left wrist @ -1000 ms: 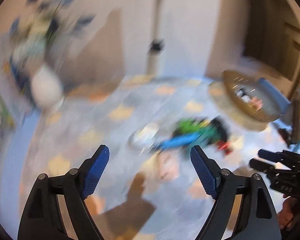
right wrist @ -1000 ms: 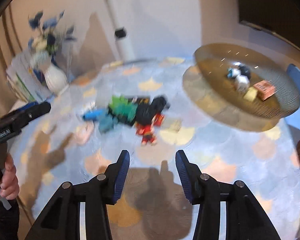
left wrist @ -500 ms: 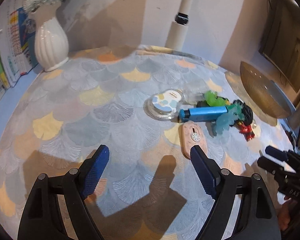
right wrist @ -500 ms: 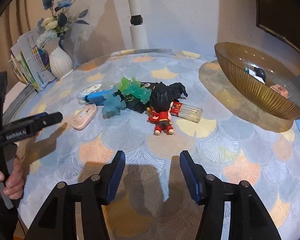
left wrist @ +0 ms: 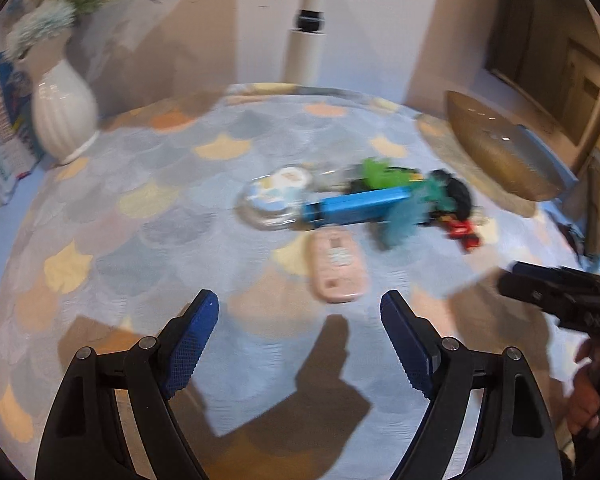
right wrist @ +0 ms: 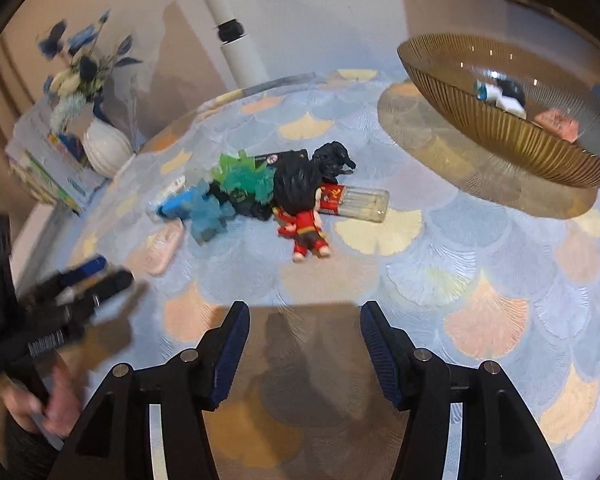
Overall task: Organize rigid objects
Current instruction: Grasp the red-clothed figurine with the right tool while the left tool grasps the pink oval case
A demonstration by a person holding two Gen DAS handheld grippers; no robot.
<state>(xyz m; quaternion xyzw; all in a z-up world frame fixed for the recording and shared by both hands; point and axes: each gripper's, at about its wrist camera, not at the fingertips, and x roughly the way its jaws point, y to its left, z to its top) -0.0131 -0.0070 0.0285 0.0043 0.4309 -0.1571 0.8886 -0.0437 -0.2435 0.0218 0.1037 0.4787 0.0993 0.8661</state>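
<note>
A pile of small objects lies mid-table: a blue box, a round clear case, a pink flat device, green and teal toys, a red-suited figurine with black hair and a clear tube with a red label. My left gripper is open and empty, just short of the pink device. My right gripper is open and empty, in front of the figurine. An amber ribbed bowl at the right holds a few small items.
A white vase with flowers and a stack of books stand at the far left. A white pole rises behind the table. The patterned tablecloth covers the round table. The other gripper shows at each view's edge.
Both grippers have moved closer to the pile. The left view has swung so the pink device sits nearer its jaws. Both stay open.
</note>
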